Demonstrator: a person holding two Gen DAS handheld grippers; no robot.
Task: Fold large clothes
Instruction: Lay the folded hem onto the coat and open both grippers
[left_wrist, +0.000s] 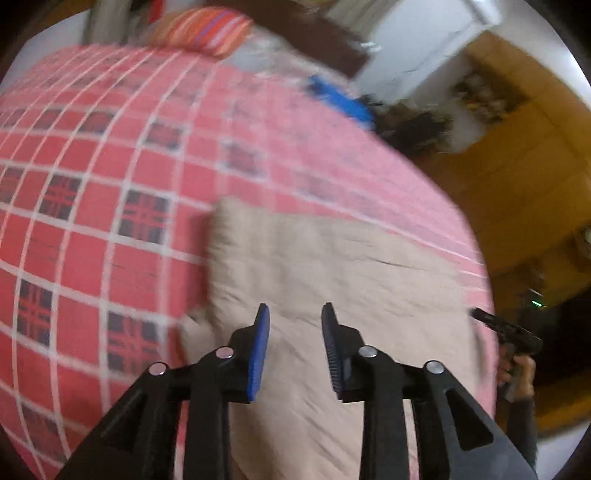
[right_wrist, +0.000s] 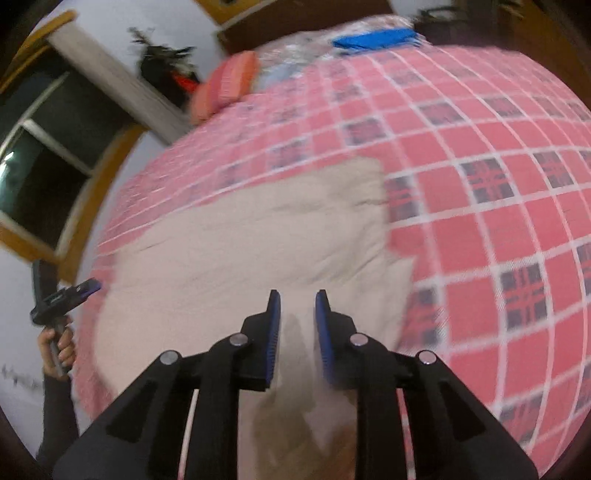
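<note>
Garment (left_wrist: 325, 273) flat on bed (left_wrist: 92, 206); pillow (left_wrist: 203, 29) at far end.

I see a bed under a red checked bedspread (left_wrist: 110, 155) with dark plaid squares. At its far end lies an orange striped pillow (left_wrist: 205, 31), with a blue object (right_wrist: 375, 38) (too blurred to identify) near clear plastic. Beside the bed, a dark window (right_wrist: 40, 177) has a wooden frame.

left gripper (left_wrist: 295, 314): black, blue pads | silver pivot pins | dark sleeve (right_wrist: 59, 406)
</note>
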